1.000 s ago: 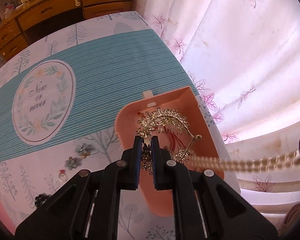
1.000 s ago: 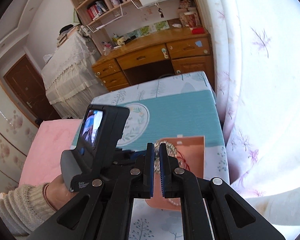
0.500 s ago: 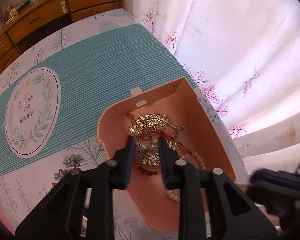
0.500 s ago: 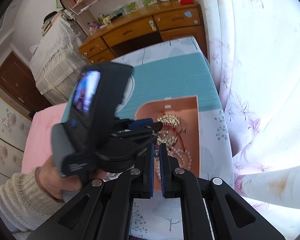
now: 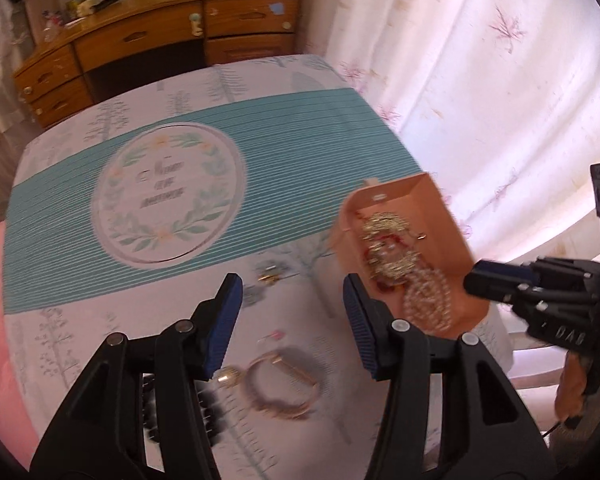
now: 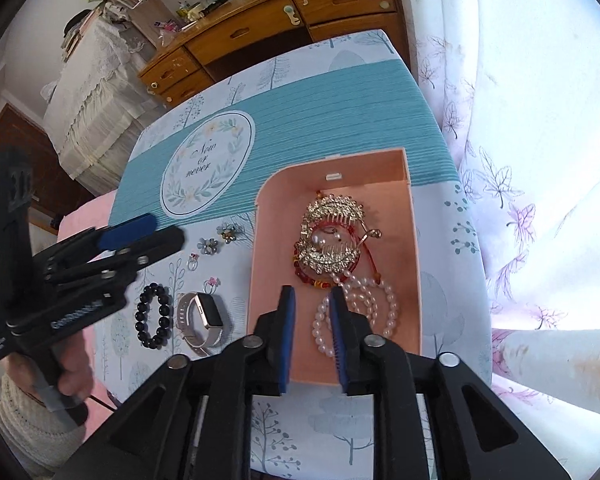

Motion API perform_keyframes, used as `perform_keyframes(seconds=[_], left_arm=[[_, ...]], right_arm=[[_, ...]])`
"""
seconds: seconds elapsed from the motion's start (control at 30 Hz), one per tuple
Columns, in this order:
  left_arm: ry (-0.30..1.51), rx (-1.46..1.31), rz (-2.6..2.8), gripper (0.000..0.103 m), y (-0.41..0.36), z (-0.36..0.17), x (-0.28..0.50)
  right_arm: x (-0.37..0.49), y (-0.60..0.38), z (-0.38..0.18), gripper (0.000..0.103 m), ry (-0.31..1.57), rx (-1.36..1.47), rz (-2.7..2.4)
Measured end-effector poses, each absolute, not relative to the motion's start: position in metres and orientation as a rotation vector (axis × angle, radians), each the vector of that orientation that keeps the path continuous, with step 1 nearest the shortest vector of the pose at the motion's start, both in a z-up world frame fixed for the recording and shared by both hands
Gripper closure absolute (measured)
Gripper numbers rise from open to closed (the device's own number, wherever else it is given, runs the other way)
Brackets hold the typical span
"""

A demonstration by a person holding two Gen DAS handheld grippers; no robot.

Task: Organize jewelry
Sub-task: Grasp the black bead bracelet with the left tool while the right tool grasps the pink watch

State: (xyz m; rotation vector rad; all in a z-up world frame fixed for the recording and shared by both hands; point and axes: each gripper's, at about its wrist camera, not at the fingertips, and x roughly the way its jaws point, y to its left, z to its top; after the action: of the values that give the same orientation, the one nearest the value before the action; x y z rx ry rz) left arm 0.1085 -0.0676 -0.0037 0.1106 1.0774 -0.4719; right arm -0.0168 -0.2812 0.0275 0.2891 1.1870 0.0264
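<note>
step in hand, as judged: between placements. shallow peach-pink cardboard box [image 6: 414, 240] on the table, holding a gold rhinestone hair comb [image 6: 332, 210], a red beaded cord bracelet [image 6: 312, 276] and a coiled white pearl necklace [image 6: 356, 312], all touching or overlapping.

right gripper [image 6: 312, 336]: over the near end of the box, jaws released, part open, nothing between them; pearl necklace just beyond the tips.

left gripper [image 5: 292, 320]: above the table to the left of the box, jaws released and spread wide, empty. left wrist view motion-blurred; small detail unreliable there.

outside the box, on the tree-print white and teal tablecloth [image 6: 340, 92]:
- beige-strap smartwatch with rectangular gold case [image 6: 202, 322], near the box's left wall
- black round-bead bracelet [image 6: 154, 322], just left of the watch
- two small blue-grey flower ornaments [image 6: 218, 238], near the box's far left corner
- two small rings [image 6: 202, 270], between the flowers and the watch; type hard to tell

next move, as judged: lower the left gripper onto the smartwatch, the item directly ahead of its fingers; close on the strap loop, not the flat case, then lift and carry over the box's left wall. keep the right gripper clear of the box opening.
</note>
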Motion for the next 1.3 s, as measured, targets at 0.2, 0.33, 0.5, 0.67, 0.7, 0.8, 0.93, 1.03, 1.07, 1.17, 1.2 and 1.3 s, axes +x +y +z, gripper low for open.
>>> perform_keyframes(seconds=[0.2, 0.33, 0.5, 0.67, 0.7, 0.8, 0.93, 1.03, 1.07, 1.17, 1.2, 1.3], left_arm=[[1.072, 0.15, -0.335, 0.054, 0.004, -0.012, 0.096], [1.101, 0.131, -0.293, 0.054, 0.039, -0.025, 0.083], [1.134, 0.09, -0.251, 0.054, 0.069, -0.04, 0.067], [1.186, 0.068, -0.227, 0.054, 0.086, -0.064, 0.054], [1.203, 0.066, -0.218, 0.054, 0.089, -0.071, 0.052], [1.238, 0.053, -0.201, 0.054, 0.094, -0.088, 0.049], [1.252, 0.039, -0.203, 0.054, 0.095, -0.096, 0.048], [1.257, 0.042, -0.206, 0.054, 0.094, -0.101, 0.048], [1.259, 0.044, -0.205, 0.054, 0.094, -0.101, 0.049], [1.269, 0.047, -0.206, 0.054, 0.093, -0.106, 0.051], [1.271, 0.049, -0.205, 0.054, 0.093, -0.107, 0.052], [1.275, 0.052, -0.203, 0.054, 0.092, -0.111, 0.054]], right_arm=[[-0.007, -0.235, 0.041, 0.073, 1.182, 0.258, 0.136], [-0.001, -0.201, 0.035, 0.073, 1.198, 0.214, 0.2], [-0.005, -0.167, 0.025, 0.073, 1.218, 0.165, 0.263], [-0.017, -0.138, 0.01, 0.073, 1.241, 0.116, 0.36], [-0.02, -0.13, 0.007, 0.073, 1.246, 0.096, 0.38], [-0.027, -0.108, -0.005, 0.073, 1.257, 0.034, 0.433], [-0.03, -0.081, -0.024, 0.073, 1.273, -0.058, 0.464], [-0.026, -0.069, -0.04, 0.073, 1.285, -0.103, 0.469], [-0.023, -0.067, -0.045, 0.073, 1.293, -0.11, 0.469], [-0.017, -0.062, -0.058, 0.073, 1.311, -0.137, 0.468], [-0.015, -0.06, -0.063, 0.073, 1.313, -0.154, 0.463], [-0.012, -0.055, -0.071, 0.078, 1.313, -0.188, 0.455]])
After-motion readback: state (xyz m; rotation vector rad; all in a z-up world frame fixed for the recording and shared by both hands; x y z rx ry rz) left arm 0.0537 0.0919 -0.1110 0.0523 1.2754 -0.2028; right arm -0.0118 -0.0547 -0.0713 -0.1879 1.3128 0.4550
